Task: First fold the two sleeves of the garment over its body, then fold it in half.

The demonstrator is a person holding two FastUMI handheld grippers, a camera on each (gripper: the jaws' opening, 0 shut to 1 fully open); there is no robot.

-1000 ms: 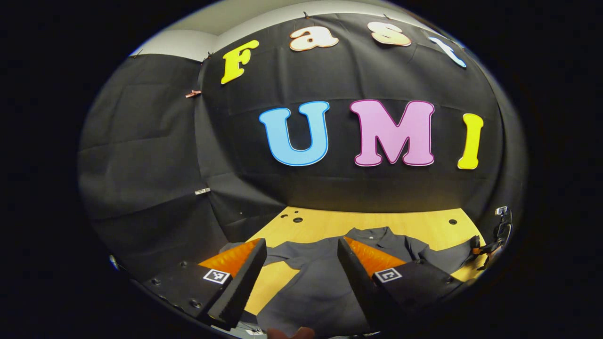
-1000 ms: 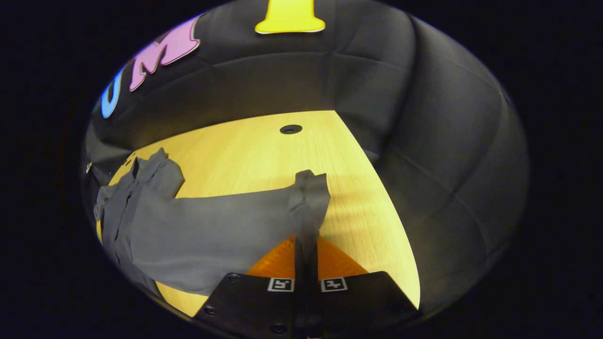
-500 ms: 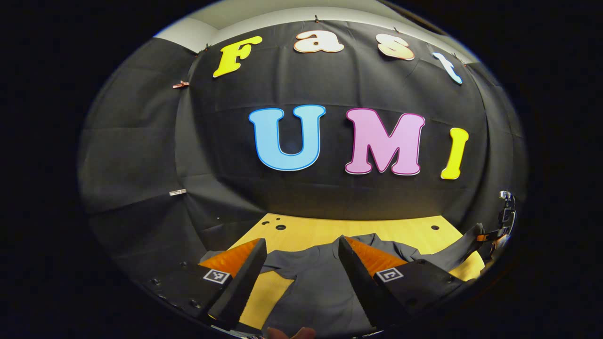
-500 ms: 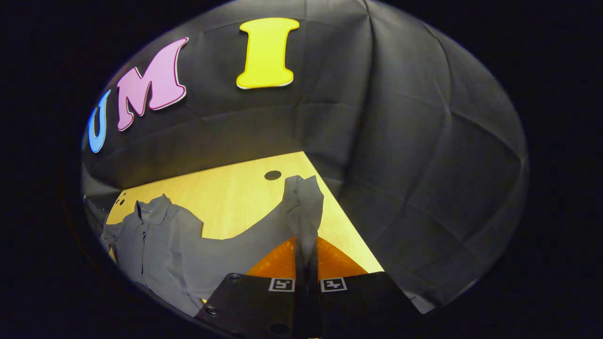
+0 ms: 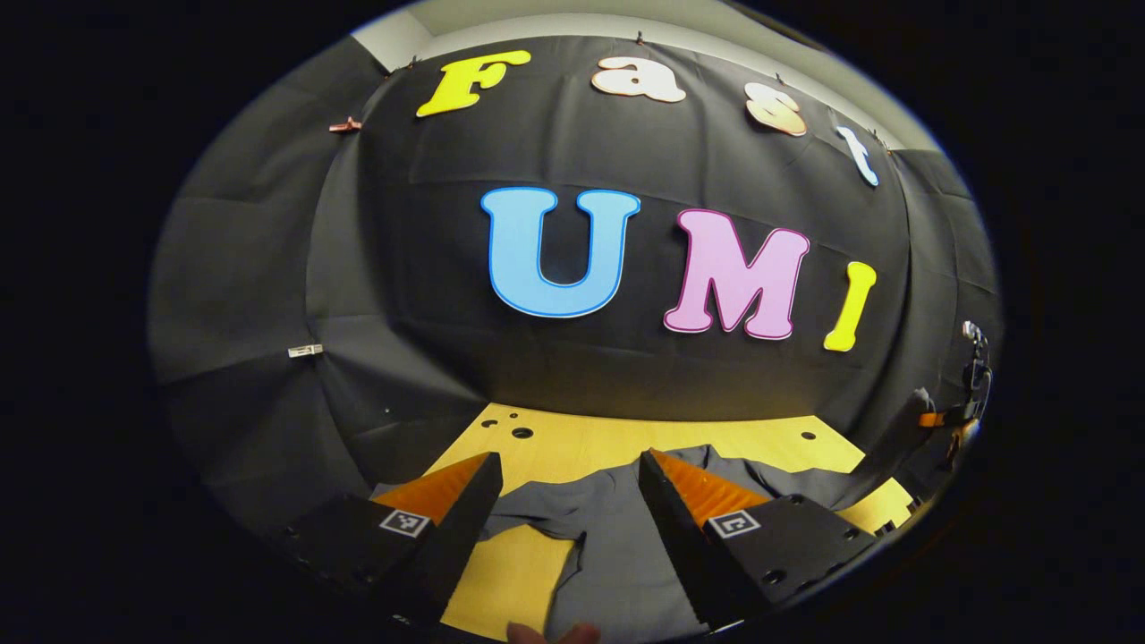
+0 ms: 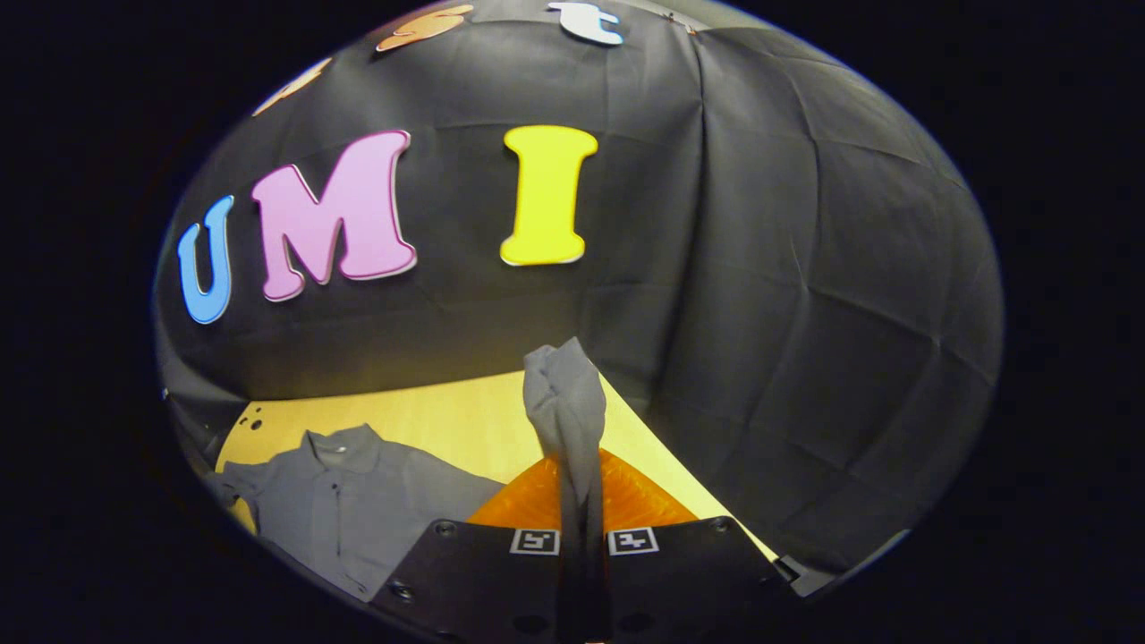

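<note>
Here the right tool [image 6: 580,501] pinches the sleeve [image 6: 565,402] of the grey garment [image 6: 358,501], raised above the wooden table [image 6: 447,420]. The left tool [image 5: 568,501] hangs with fingers spread over the garment body, which lies flat on the table.

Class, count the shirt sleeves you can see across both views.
2. One sleeve is pinched in the right gripper, raised above the table. The other sleeve lies flat between the open left gripper's fingers.
</note>
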